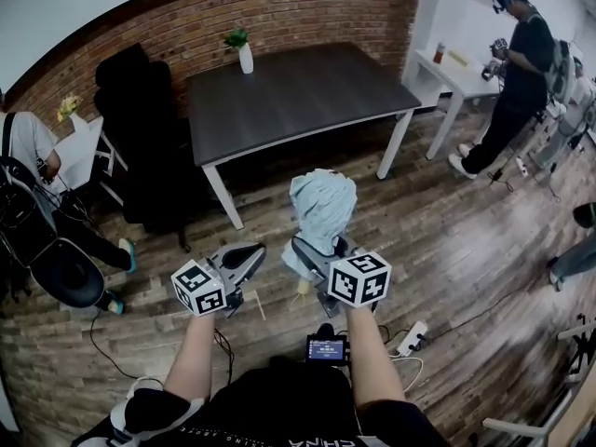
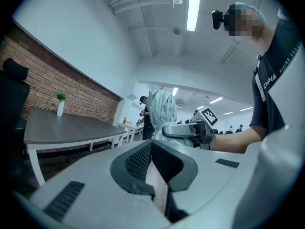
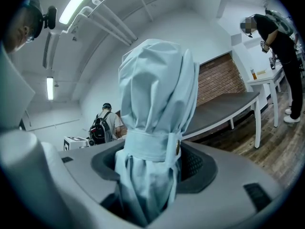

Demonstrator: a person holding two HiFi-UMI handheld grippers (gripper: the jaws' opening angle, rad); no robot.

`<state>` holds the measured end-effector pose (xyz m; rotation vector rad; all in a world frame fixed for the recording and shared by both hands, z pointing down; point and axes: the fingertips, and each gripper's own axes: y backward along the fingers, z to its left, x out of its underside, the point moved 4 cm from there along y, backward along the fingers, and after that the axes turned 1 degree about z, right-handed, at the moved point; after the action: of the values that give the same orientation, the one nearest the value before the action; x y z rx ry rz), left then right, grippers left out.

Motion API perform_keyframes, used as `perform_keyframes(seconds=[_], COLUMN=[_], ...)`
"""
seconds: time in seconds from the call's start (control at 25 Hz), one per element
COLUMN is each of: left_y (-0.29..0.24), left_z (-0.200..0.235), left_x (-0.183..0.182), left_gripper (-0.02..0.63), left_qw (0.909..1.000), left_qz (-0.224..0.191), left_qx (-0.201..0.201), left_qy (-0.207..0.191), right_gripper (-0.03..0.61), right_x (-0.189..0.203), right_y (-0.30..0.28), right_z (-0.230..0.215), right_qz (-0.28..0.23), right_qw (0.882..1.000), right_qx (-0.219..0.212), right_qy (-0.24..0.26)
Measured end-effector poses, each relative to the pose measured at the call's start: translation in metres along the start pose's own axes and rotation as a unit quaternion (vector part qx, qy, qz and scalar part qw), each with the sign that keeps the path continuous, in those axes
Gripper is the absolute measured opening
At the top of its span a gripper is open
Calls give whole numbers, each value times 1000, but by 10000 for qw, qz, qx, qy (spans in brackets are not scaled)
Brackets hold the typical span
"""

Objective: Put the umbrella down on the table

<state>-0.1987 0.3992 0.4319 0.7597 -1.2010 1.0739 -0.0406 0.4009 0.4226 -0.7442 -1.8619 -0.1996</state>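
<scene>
The right gripper's point(image 3: 151, 168) jaws stand wide, clamped on the folded umbrella point(image 3: 157, 89) just below its strap, held upright, well short of the table point(image 1: 298, 96). It looks light, soft-skinned and slippery, so the strapped waist seems the surest hold. The left gripper point(image 2: 151, 151) is closed on nothing. A vase point(image 1: 246, 60) on the table holds a green sprig.
</scene>
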Motion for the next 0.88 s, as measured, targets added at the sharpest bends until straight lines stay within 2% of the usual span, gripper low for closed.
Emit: perform_keyframes(seconds=[0.36,0.68,0.88], left_y=[-45,-114,-139], left_z=[29,41,51], left_x=[-8,-14,-13], left_gripper=[3,3,3], left_qw=[9999,9998,9995], left_qz=[58,80,57], left_qx=[-131,-177,-296], left_qy=[-7,-45,47], right_gripper=[291,291,291], right_x=[-25,-51,-63], right_y=[-21,-15,-17], right_z=[-45,-113,-143], right_qz=[33,39,93], right_qw=[9999,9998,9997], right_qx=[-168,-187,-238], right_qy=[-2,69,14])
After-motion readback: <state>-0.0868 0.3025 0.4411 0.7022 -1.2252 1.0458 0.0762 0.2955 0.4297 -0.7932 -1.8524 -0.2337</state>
